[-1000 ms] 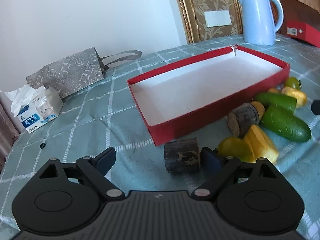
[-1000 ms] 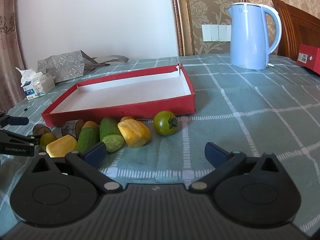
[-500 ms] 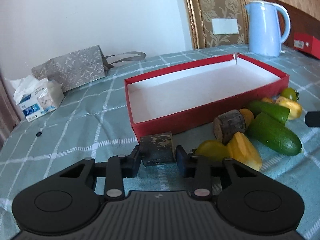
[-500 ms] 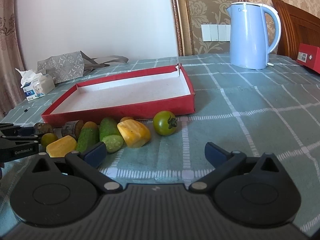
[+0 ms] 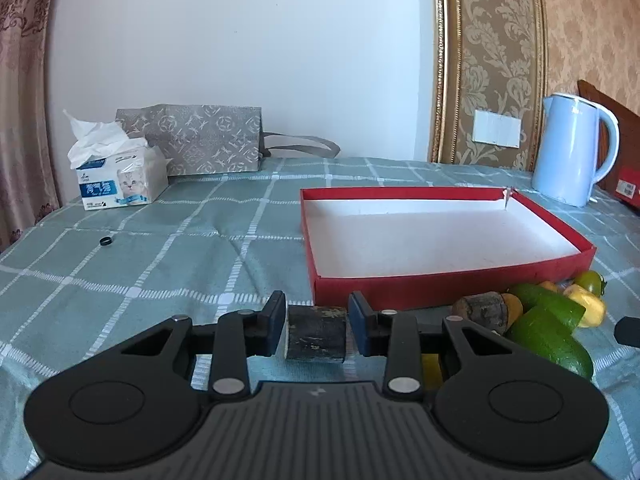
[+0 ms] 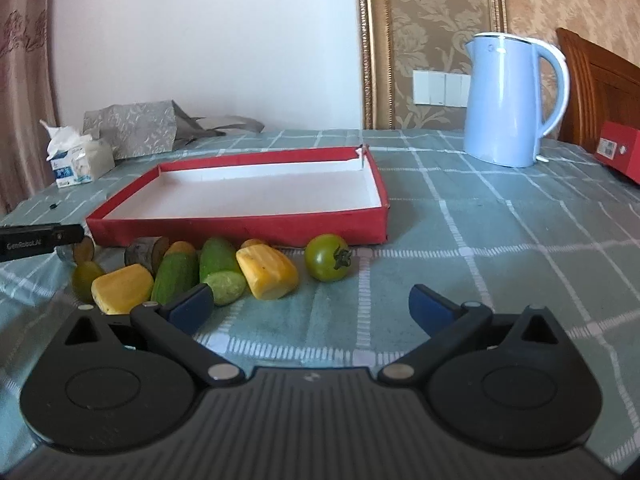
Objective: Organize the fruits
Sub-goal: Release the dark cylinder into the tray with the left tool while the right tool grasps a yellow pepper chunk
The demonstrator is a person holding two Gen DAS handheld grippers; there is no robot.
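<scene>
My left gripper (image 5: 317,322) is shut on a dark brown chunk (image 5: 317,333) and holds it just in front of the red tray's (image 5: 400,286) near left corner. The tray is empty, with a white floor. To its right lie a second brown chunk (image 5: 482,312), green cucumbers (image 5: 548,338), yellow pieces and a green tomato (image 5: 591,281). In the right wrist view my right gripper (image 6: 310,306) is open and empty, low over the cloth in front of the fruit row: cucumbers (image 6: 176,274), yellow pieces (image 6: 267,273), green tomato (image 6: 328,257). The left gripper's side (image 6: 38,237) shows at far left.
A blue kettle (image 6: 510,98) stands at the back right, a red box (image 6: 620,150) beside it at the table edge. A tissue box (image 5: 120,178) and a grey paper bag (image 5: 204,144) sit at the back left. A small black ring (image 5: 105,241) lies on the checked cloth.
My left gripper closed on the dark brown chunk and lifted it, and its view levelled out toward the tray. My right gripper has stayed still and open.
</scene>
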